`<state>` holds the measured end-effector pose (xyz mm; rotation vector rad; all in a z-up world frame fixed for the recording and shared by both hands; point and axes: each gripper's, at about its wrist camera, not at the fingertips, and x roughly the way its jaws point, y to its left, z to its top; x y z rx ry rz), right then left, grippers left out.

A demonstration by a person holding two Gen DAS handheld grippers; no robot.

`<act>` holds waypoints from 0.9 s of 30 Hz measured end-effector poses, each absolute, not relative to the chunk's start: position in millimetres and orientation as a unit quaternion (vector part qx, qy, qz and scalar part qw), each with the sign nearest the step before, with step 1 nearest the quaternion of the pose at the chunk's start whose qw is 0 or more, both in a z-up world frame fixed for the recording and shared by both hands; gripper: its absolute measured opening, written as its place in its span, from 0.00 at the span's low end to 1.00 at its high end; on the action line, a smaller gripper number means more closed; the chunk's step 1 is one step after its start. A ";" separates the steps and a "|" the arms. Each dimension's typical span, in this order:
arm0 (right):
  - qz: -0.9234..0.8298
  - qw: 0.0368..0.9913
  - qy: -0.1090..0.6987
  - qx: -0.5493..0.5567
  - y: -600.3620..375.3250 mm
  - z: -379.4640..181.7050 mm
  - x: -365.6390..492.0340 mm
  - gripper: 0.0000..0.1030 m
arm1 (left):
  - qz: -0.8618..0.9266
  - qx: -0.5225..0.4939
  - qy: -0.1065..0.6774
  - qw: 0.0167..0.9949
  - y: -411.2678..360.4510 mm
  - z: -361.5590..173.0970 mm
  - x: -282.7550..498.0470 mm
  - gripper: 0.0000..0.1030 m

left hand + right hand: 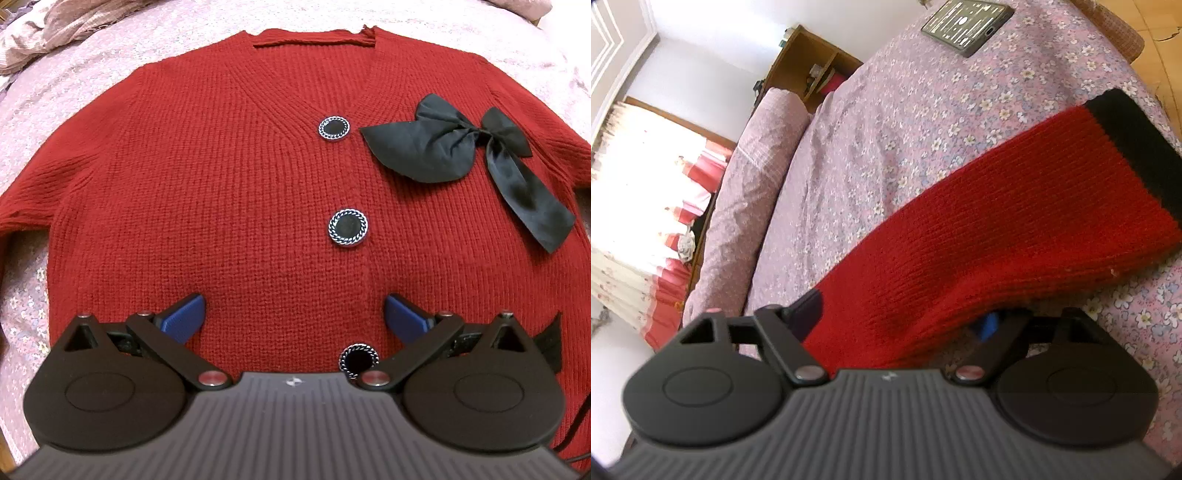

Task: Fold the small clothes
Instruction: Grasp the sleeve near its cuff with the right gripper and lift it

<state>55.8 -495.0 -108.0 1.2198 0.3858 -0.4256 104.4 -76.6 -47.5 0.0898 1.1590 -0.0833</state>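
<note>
A red knit cardigan [207, 177] lies flat on the bed, front up, with three black round buttons [348, 226] and a black bow [461, 147] on its right chest. My left gripper [293, 314] hovers open above its lower front, blue pads [184, 317] spread wide, holding nothing. In the right wrist view, the cardigan's red sleeve [979, 236] with a black cuff [1137, 147] drapes over my right gripper [901, 325] and runs away to the upper right. The sleeve covers the fingers; a bit of blue pad [990, 325] shows beneath it, so the grip cannot be made out.
The bed has a pink floral sheet [905, 110]. A crumpled pink blanket [55, 29] lies at the far left. A dark flat device [967, 26] rests on the sheet far off. A rolled pink quilt [746, 177], a wooden shelf [809, 70] and curtains stand beyond.
</note>
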 end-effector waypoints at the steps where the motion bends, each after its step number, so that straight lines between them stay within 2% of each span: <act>1: -0.194 0.780 0.176 0.568 -496.2 -108.6 54.9 0.77 | -0.039 0.043 0.547 0.835 -76.9 -47.6 104.3 1.00; 5: -0.192 0.779 0.171 0.572 -499.7 -112.5 51.4 0.64 | -0.039 0.044 0.547 0.835 -77.4 -47.4 103.8 1.00; 7: -0.197 0.778 0.173 0.571 -500.3 -114.9 47.7 0.50 | -0.039 0.043 0.545 0.836 -77.2 -47.3 103.4 1.00; 8: -0.198 0.779 0.175 0.569 -501.3 -115.3 46.3 0.46 | -0.039 0.044 0.545 0.837 -77.0 -47.2 102.9 1.00; 10: -0.199 0.783 0.175 0.563 -503.0 -115.1 44.4 0.30 | -0.040 0.043 0.543 0.837 -76.5 -46.3 102.2 1.00; 13: -0.195 0.795 0.172 0.548 -504.9 -111.3 40.2 0.18 | -0.046 0.048 0.538 0.841 -76.7 -43.1 99.8 1.00; 16: -0.184 0.818 0.165 0.520 -504.0 -100.2 38.4 0.15 | -0.054 0.054 0.531 0.844 -75.0 -37.2 97.5 1.00; 27: -0.118 0.871 0.141 0.455 -486.5 -46.4 55.0 0.14 | -0.031 0.044 0.506 0.861 -48.8 -14.4 96.3 1.00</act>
